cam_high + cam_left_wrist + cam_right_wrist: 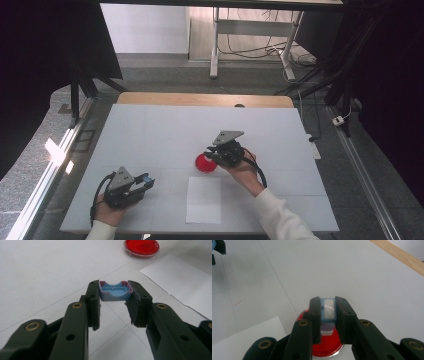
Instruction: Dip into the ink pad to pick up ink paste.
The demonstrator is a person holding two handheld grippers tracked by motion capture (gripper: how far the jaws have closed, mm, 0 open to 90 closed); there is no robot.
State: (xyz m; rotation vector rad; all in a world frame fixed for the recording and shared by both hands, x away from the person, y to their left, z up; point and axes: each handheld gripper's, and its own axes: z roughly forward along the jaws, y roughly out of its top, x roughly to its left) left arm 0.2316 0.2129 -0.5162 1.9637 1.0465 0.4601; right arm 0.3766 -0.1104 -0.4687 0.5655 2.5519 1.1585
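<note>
High view: left gripper (145,181) low on the table (150,130), left of the paper (203,200), a blue piece in its tip. Right gripper (211,153) sits over the red dish (204,163), just above the paper.

Left gripper view: jaws clamped on a blue cap (115,291) with a red-tinged rim — open side up. Dish (141,247) and paper (180,280) lie ahead, well apart.

Right gripper view: jaws closed on a blue stamp (327,312), held over the dish (327,345); whether they touch is unclear.
</note>
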